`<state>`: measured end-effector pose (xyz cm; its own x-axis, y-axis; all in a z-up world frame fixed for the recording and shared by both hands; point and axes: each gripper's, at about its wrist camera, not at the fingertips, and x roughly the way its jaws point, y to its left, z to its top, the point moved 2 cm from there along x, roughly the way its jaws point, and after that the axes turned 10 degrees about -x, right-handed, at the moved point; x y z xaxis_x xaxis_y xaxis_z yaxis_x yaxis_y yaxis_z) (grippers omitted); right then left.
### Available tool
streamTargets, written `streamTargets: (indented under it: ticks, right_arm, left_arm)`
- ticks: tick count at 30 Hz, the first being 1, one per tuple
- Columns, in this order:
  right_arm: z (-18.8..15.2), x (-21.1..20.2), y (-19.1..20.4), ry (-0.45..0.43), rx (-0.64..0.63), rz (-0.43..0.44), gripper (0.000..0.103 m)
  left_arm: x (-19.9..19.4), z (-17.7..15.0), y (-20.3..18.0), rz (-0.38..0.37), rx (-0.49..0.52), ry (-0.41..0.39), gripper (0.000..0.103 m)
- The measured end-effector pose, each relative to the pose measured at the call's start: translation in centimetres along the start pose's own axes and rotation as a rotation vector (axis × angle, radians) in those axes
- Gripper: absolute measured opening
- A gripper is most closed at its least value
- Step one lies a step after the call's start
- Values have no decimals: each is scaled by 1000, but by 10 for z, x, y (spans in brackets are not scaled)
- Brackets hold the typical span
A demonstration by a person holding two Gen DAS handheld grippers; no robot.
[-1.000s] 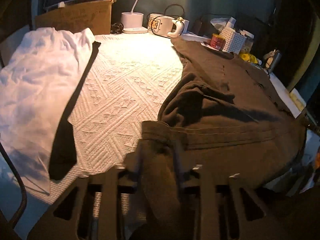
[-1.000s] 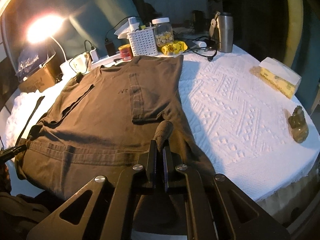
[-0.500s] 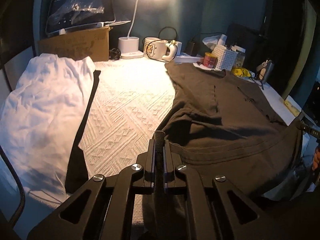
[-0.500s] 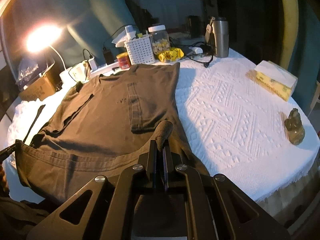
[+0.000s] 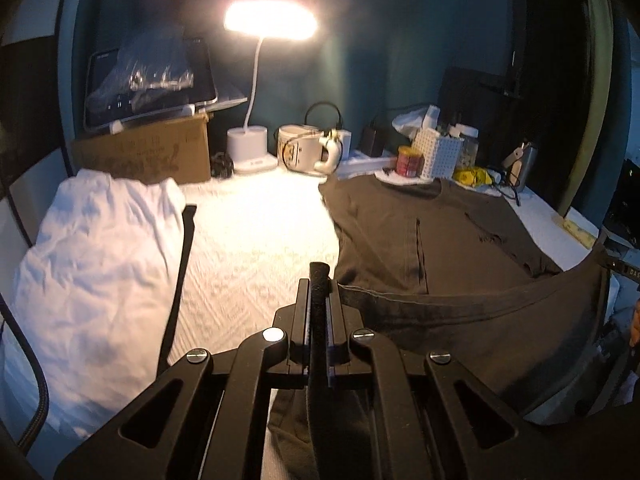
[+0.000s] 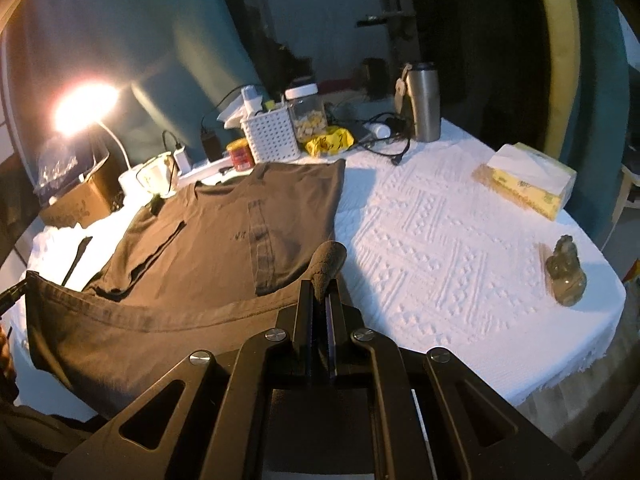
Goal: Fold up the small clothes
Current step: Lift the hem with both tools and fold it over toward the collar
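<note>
Left gripper [image 5: 319,280] clamped on the hem corner of the brown T-shirt [image 5: 432,240]; right gripper [image 6: 319,280] pinching the opposite hem corner. Hem lifted taut between them, collar pointing away toward the white basket [image 6: 272,136]. Beyond: bare surface [image 6: 440,232] rightward, tissue box [image 6: 528,184], possibly a white garment [image 5: 92,260] leftward.

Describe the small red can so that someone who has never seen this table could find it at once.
Start from the dark brown T-shirt spread on the white tablecloth and follow it to its collar at the far edge. Just behind the collar stands a white perforated basket; the red can sits directly to the basket's left. It is the only red thing among its neighbours.
</note>
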<state>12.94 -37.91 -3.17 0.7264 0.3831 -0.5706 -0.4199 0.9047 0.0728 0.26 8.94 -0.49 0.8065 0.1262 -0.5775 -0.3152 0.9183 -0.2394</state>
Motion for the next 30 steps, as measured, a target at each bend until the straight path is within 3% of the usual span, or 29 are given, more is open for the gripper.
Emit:
streamTargets:
  ticks: [30]
  right_arm:
    - [71,8,-15,-113,-5,-49,6]
  left_arm:
    - [40,69,-22,-59,92,-71,4]
